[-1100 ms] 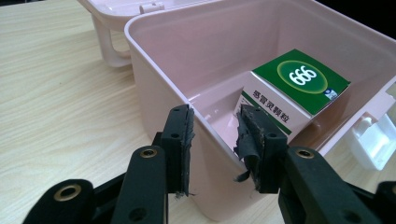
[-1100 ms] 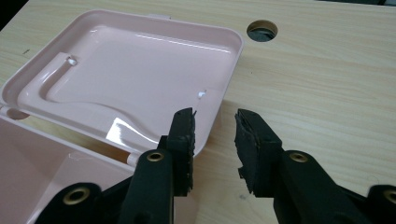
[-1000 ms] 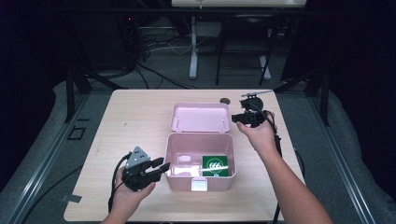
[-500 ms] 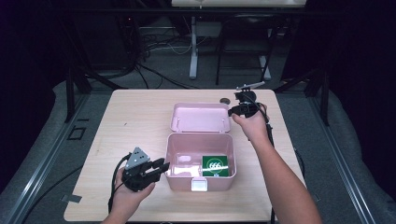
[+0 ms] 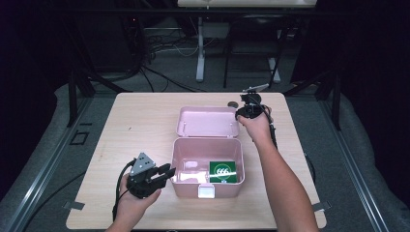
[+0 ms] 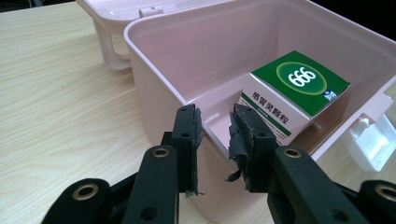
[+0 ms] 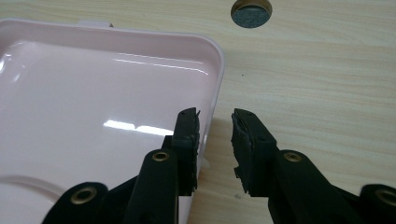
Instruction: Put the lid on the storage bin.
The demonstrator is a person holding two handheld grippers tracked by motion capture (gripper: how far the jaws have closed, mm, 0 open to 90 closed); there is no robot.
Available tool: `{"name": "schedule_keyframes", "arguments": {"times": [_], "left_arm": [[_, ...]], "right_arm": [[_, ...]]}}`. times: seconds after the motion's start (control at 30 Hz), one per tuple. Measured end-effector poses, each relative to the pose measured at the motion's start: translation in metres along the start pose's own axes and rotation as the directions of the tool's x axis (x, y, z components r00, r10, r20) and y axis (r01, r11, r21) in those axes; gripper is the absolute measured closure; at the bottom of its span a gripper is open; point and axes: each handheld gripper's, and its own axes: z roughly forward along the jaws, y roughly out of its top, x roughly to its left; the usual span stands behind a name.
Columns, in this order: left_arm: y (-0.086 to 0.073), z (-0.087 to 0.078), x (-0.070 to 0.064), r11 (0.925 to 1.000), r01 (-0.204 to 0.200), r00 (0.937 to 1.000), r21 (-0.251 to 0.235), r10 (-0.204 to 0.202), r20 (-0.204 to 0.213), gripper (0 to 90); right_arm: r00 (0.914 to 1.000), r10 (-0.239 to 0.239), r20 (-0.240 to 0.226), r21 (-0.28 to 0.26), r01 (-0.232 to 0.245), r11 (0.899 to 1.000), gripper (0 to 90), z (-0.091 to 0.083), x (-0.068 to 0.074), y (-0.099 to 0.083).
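Note:
A pink box [image 5: 183,159] stands open at the table's middle, its lid [image 5: 205,121] lying flat behind it. Inside, at the right, lies a green carton marked 666 [image 5: 223,171] [image 6: 299,86]. My left gripper [image 5: 167,172] [image 6: 215,119] is at the box's left wall [image 6: 159,88]. Its jaws are a little apart, one outside and one inside the rim. My right gripper [image 5: 241,112] [image 7: 215,116] is at the lid's far right corner [image 7: 212,51], open. One jaw is over the lid and the other over the table, nothing pinched.
The light wooden table [image 5: 140,121] has a round cable hole [image 5: 233,104] [image 7: 251,11] just beyond the lid's right corner. A white latch [image 5: 208,192] [image 6: 373,140] hangs on the box's front. Black frames and cables stand behind the table.
The right gripper has moved left and away from the person, from beside the lid to its far right corner. The left gripper has stayed at the box's wall.

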Motion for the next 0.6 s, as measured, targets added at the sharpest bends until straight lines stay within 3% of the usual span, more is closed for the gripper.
{"name": "schedule_keyframes", "arguments": {"times": [0.13,0.4,0.6], "left_arm": [[0.000,0.000,0.000,1.0000,0.003,1.0000,0.000,-0.003,-0.001,71.7],[0.000,0.000,0.000,1.0000,0.002,1.0000,-0.002,-0.002,-0.003,71.8],[0.000,0.000,-0.001,1.0000,0.003,1.0000,-0.003,-0.003,-0.004,72.0]], "right_arm": [[0.9997,0.011,-0.021,0.012,-0.011,1.000,70.5,0.007,0.000,0.001],[0.9998,0.018,0.006,0.038,-0.018,0.999,70.8,0.024,0.004,0.000],[0.9993,0.038,-0.005,0.037,-0.038,0.999,75.8,0.027,0.004,0.001]]}}
